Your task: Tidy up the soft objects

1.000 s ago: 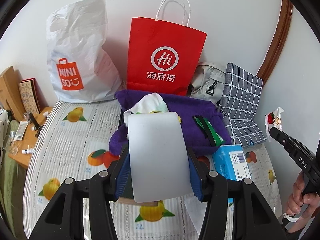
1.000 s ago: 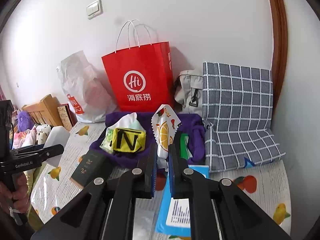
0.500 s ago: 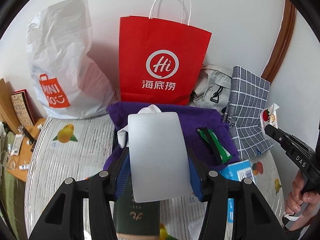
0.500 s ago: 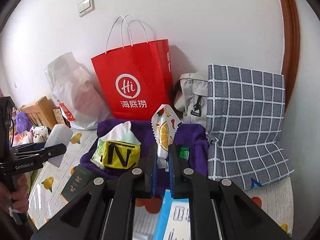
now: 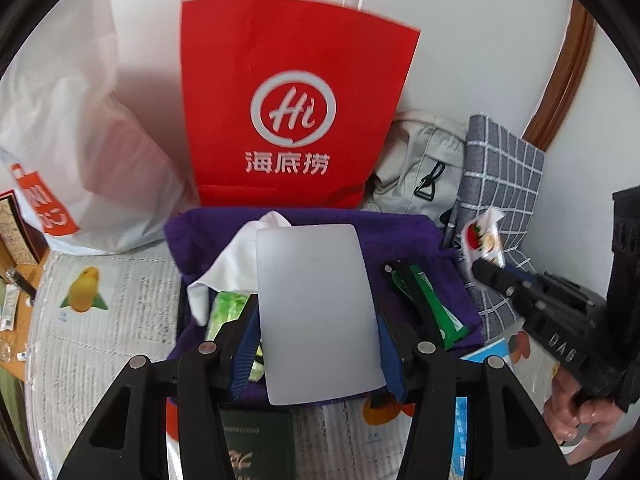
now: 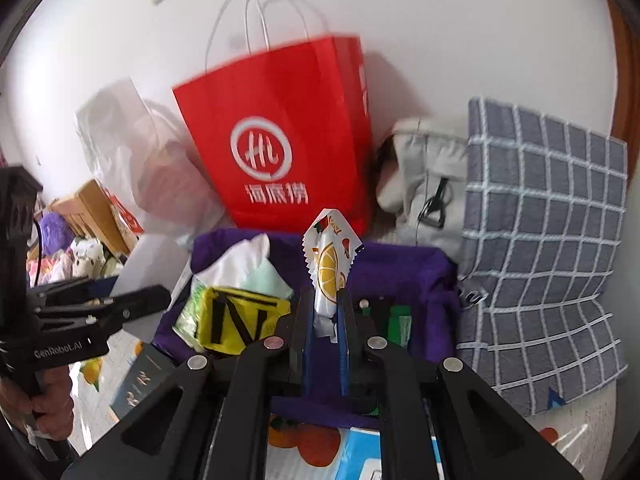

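My left gripper (image 5: 316, 320) is shut on a flat pale grey pad (image 5: 316, 312) and holds it over a purple fabric bin (image 5: 400, 236). My right gripper (image 6: 325, 316) is shut on a white snack packet with an orange slice print (image 6: 330, 264), above the same bin (image 6: 404, 268). The bin holds a white tissue pack (image 6: 244, 268), a yellow pouch with black stripes (image 6: 240, 316) and a green packet (image 5: 436, 304). The right gripper also shows at the right of the left wrist view (image 5: 492, 272), and the left gripper at the left of the right wrist view (image 6: 140, 300).
A red paper bag (image 5: 296, 100) stands behind the bin against the wall, with a white plastic bag (image 5: 68, 152) to its left. A beige bag (image 6: 428, 184) and a grey checked cushion (image 6: 540, 232) lie to the right. A dark green booklet (image 5: 256, 444) and a blue box (image 6: 360, 456) lie in front.
Both grippers have moved forward toward the purple bin and red bag, still holding the pad and the snack packet. The right gripper now sits closer to the left one.
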The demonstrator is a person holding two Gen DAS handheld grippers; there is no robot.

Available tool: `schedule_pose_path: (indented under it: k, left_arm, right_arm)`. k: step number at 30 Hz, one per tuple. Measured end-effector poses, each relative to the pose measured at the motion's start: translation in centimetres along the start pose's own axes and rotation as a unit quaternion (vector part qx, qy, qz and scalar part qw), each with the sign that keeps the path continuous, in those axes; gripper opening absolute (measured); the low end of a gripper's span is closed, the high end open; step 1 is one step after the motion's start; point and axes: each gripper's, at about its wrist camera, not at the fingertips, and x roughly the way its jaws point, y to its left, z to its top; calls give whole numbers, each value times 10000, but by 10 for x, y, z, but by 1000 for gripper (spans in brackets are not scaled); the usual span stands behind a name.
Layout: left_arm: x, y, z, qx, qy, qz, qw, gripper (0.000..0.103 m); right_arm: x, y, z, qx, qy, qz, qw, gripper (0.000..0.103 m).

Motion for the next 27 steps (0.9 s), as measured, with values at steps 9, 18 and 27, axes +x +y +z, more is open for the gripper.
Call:
schedule_pose_path:
  k: [9,18,27]
  left_arm:
    - [54,-5,-1,99,454,-106,9989,51]
    - [73,-1,-5,28,675,-242,9974,51]
    - [82,-4,-4,30,705,-312,9970,52]
  right_arm:
    - [57,-13,-14,100,640,170,9978,11]
    - [87,-20,-26,159,1079,199,9938,12]
    - [100,-22,-30,205,1261,164,9917,16]
